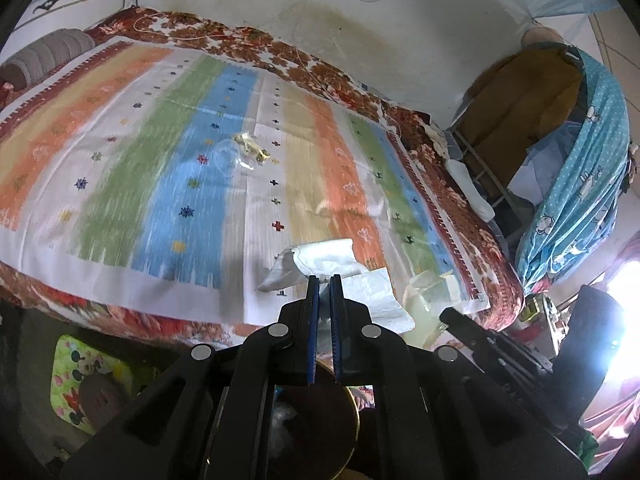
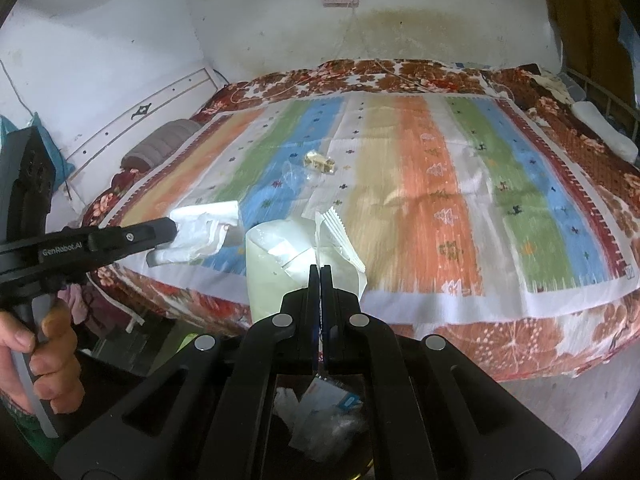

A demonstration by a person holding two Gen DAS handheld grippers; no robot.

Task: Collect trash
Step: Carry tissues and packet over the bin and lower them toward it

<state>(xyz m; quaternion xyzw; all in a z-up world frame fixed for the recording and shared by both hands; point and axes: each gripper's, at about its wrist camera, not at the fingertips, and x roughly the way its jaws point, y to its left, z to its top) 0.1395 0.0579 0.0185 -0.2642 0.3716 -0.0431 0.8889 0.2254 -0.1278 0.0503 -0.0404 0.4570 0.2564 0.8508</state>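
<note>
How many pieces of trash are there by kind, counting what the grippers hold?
White crumpled tissue, in left gripper: 1
Pale plastic bag, in right gripper: 1
Clear plastic wrapper: 1
Yellow wrapper: 1
Total: 4

You have two grippers: left gripper [image 1: 324, 279], right gripper [image 2: 320, 269]. On the bed [image 2: 420, 208] count one white tissue [image 1: 320, 260], one translucent bag [image 2: 276, 264], one yellow wrapper [image 2: 319, 162], one clear wrapper [image 2: 294, 174].
</note>
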